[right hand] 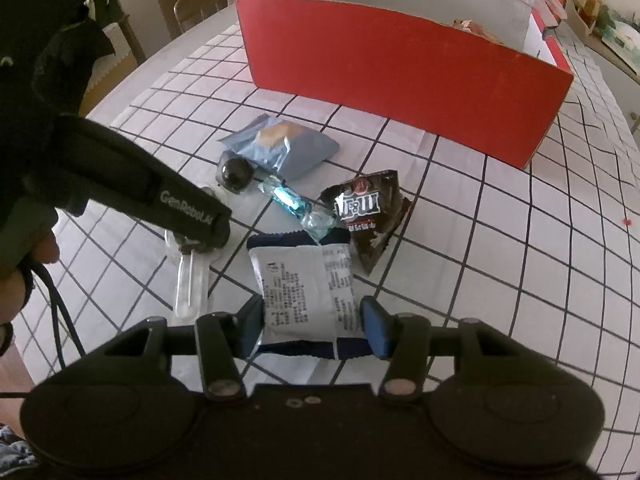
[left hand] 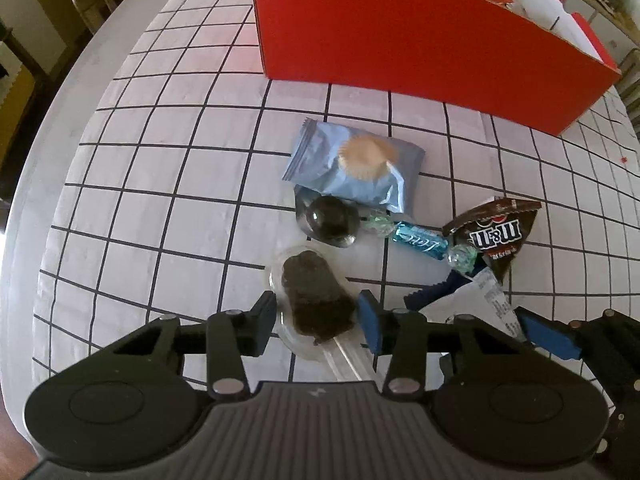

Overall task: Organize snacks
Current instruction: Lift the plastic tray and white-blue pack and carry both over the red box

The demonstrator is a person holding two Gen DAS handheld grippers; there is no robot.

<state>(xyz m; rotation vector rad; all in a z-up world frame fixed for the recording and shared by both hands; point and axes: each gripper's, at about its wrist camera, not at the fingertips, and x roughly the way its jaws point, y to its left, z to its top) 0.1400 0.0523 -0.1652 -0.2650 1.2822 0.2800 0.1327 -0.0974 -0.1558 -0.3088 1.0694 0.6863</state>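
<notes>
You had the left gripper (left hand: 318, 318) clamped around the clear-wrapped chocolate lollipop (left hand: 316, 300) and the right gripper (right hand: 312, 330) squeezing the white snack packet (right hand: 306, 284), both on the checked tablecloth (left hand: 160, 184), so lifting straight before heading for the red box (left hand: 400, 36) looked wisest.

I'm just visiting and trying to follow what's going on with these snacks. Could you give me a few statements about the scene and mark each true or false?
1. The red box stands beyond the loose snacks on the checked tablecloth. True.
2. The M&M's bag already lies in the box. False: it lies on the cloth.
3. The left gripper straddles a dark chocolate lollipop in clear wrap. True.
4. The right gripper is around the light blue cake packet. False: a white packet with printed text sits between its fingers.
5. A teal-wrapped candy lies beside the M&M's bag. True.
</notes>
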